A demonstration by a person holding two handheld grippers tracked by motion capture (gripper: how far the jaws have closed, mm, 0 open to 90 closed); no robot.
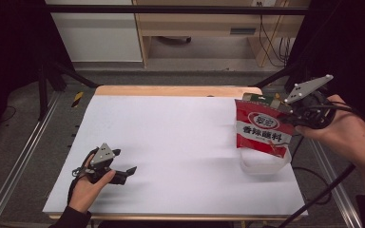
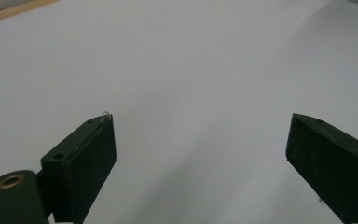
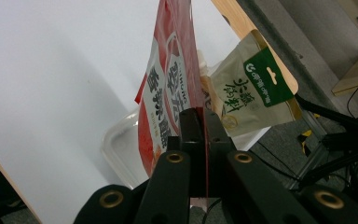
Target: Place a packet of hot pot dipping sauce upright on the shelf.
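White paper covers the table almost edge to edge, with a strip of bare wood showing along the far side and dark floor and metal rails around it. At about three o'clock on that sheet, near the right edge, hangs the red sauce pouch — a flat packet with a white label and dark characters, held upright and clear of the paper. Directly under its lower edge sits a shallow clear plastic tray, at roughly four o'clock on the table.

From the right gripper view, the right gripper has its two black jaws pressed together on the pouch's edge, the red film pinched flat between them and the body of the pouch rising toward twelve o'clock beyond the tips. Just behind the red pouch, at about two o'clock from the jaws, a smaller beige packet with a green header stands touching or nearly touching it; I cannot tell which.

Over at seven o'clock on the table, the left gripper rests low in the person's hand — its jaws stand wide apart with only bare paper between them, well away from the pouch.
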